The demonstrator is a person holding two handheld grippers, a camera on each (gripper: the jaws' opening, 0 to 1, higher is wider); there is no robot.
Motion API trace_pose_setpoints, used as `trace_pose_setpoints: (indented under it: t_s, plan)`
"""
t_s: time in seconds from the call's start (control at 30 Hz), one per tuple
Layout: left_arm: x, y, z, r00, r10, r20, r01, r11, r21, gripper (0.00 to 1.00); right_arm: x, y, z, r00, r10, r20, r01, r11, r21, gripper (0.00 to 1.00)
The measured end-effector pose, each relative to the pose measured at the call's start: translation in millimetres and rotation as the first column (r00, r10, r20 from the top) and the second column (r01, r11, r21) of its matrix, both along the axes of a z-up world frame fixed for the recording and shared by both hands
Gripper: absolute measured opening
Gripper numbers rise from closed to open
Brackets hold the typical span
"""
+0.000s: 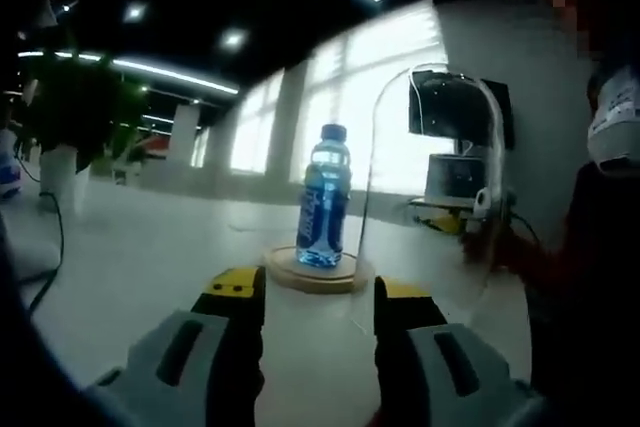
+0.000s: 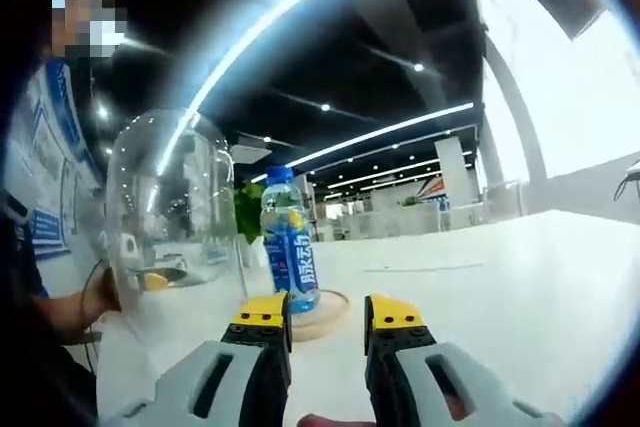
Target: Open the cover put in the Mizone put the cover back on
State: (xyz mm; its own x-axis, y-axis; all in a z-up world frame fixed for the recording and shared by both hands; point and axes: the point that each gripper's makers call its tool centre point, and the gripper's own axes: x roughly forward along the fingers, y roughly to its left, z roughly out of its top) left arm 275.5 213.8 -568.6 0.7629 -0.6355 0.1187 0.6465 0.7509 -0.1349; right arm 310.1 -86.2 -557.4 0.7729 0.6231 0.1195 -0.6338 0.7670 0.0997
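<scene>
A blue Mizone bottle [image 1: 323, 212] [image 2: 288, 247] with a blue cap stands upright on a round wooden base [image 1: 300, 278] [image 2: 332, 322] on the white table. A clear glass dome cover [image 1: 432, 197] [image 2: 170, 217] is off the base and beside it, with a person's hand [image 1: 497, 247] [image 2: 100, 297] on its far side. I cannot tell whether the dome rests on the table. My left gripper [image 1: 318, 289] is open just short of the base, with nothing between its jaws. My right gripper [image 2: 328, 309] is open too, close to the base.
The white table [image 1: 150, 247] [image 2: 500, 287] stretches wide around the base. A person in dark clothes [image 1: 590, 247] [image 2: 30, 247] stands by the dome. A monitor [image 1: 455, 107] and a cable [image 1: 50, 247] are at the table's edges.
</scene>
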Motion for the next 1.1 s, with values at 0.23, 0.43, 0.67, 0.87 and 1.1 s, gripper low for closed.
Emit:
trace_pose_setpoints:
  t_s: [0.23,0.43,0.67,0.87,1.1]
  plan:
    - [-8.3,-9.5,5.5,0.997,-0.073,0.006,0.073,0.997,-0.025,0.4,-17.7,6.6,12.5,0.993,0.1,0.054,-0.102,0.994,0.029,0.31]
    - [-16.4,-29.5,0.5,0.986,-0.166,-0.005,0.166,0.985,0.042,0.47,-29.6,17.0,17.2,0.979,0.189,0.072,-0.193,0.98,0.043,0.35]
    - [-24.2,-52.2,8.4,0.96,-0.281,0.004,0.281,0.959,0.029,0.52,-48.1,39.2,14.3,0.95,0.301,0.086,-0.3,0.954,-0.015,0.48]
    - [-31.2,-65.6,13.0,0.937,-0.348,0.014,0.347,0.937,0.043,0.55,-62.9,54.9,14.1,0.921,0.377,0.096,-0.375,0.926,-0.036,0.55]
    - [-27.6,-74.5,12.2,0.93,-0.368,-0.007,0.368,0.928,0.056,0.56,-63.5,74.3,3.3,0.896,0.442,0.048,-0.438,0.895,-0.082,0.57]
